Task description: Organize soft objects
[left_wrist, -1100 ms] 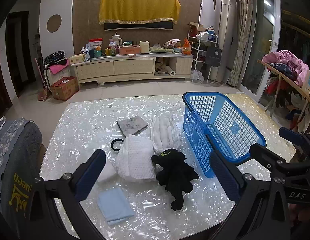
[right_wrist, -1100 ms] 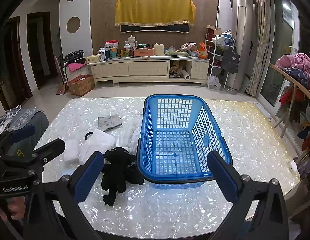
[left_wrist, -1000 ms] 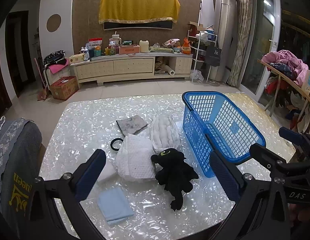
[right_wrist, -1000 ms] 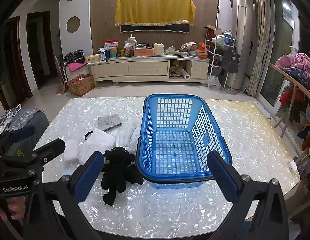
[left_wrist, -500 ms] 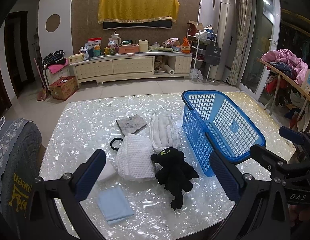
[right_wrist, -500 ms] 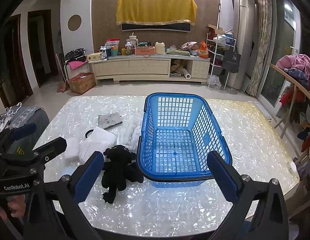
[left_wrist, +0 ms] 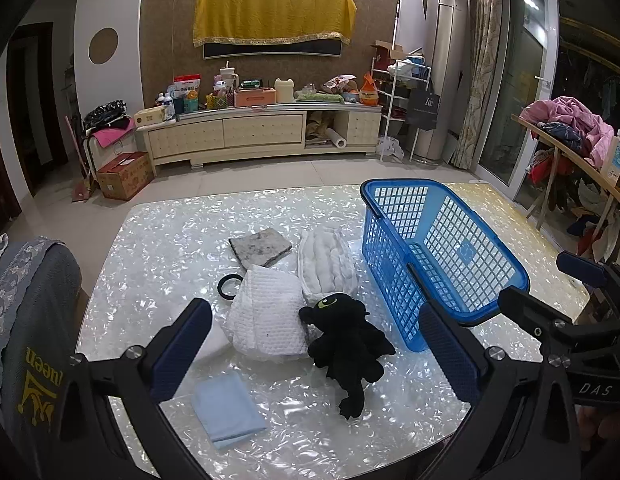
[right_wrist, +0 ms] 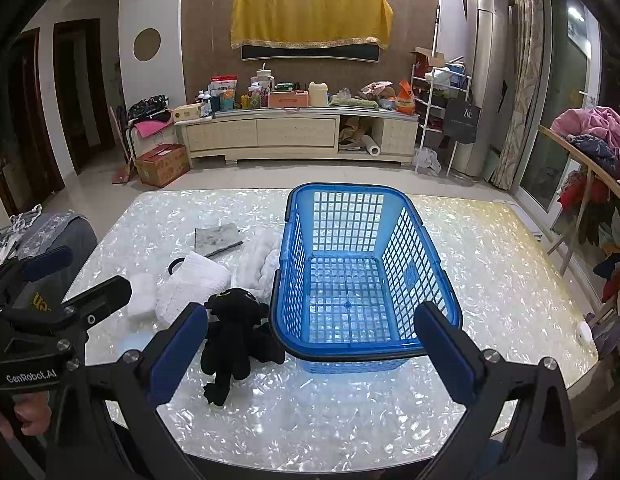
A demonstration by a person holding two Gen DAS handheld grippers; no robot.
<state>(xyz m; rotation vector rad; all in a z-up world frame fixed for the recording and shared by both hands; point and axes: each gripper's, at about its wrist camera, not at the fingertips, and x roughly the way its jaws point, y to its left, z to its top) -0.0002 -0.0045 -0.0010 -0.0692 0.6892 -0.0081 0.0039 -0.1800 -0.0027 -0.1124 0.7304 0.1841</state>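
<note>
The left tool (left_wrist: 314,354) is wide open and holds nothing; it hangs above the near edge of the desk (left_wrist: 169,240), which has a shiny pearl-like top. Between its two fingers lie the soft things. The black plush dragon (left_wrist: 346,344) lies on the desk with its head toward the far side, touching the white waffle towel (left_wrist: 269,320) on its left. Behind the dragon is a white ribbed cushion (left_wrist: 324,264), just beside the blue plastic basket (left_wrist: 482,276). A grey folded cloth (left_wrist: 259,246) lies farther back, and a black ring (left_wrist: 228,285) sits partly under the edge of the waffle towel. A light blue folded cloth (left_wrist: 227,408) lies alone near the front edge, close to the left finger. The right tool (right_wrist: 310,354) is also wide open and empty, and it faces the basket (right_wrist: 285,324), which has nothing inside. In this view the dragon (right_wrist: 237,328) lies against the basket's left front corner, and the left tool (right_wrist: 79,284) is visible at the left side, above the desk edge.
</note>
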